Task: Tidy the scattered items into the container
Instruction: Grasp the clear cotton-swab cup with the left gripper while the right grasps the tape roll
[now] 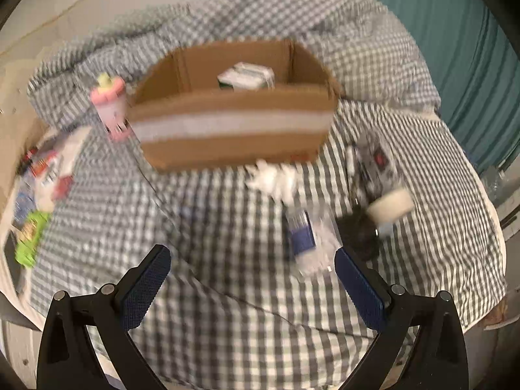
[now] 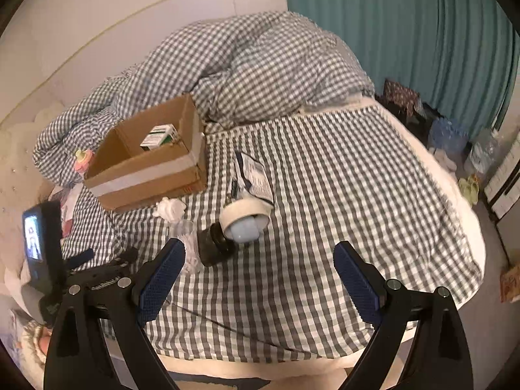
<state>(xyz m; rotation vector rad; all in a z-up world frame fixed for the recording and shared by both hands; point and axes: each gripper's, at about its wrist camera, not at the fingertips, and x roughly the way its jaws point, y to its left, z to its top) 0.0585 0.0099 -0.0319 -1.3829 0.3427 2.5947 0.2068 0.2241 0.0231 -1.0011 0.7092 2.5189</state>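
Observation:
A brown cardboard box stands open on the checked bed, with a small green-and-white carton inside. In front of it lie a crumpled white tissue, a blue-and-clear packet, a black round object, a roll of tape and a printed pouch. A pink toy bottle leans at the box's left end. My left gripper is open and empty above the sheet, left of the packet. My right gripper is open and empty, just short of the tape roll.
A checked duvet is heaped behind the box. Colourful packets lie at the bed's left edge. A teal curtain hangs to the right, with bags and bottles on the floor below it. The left view is blurred.

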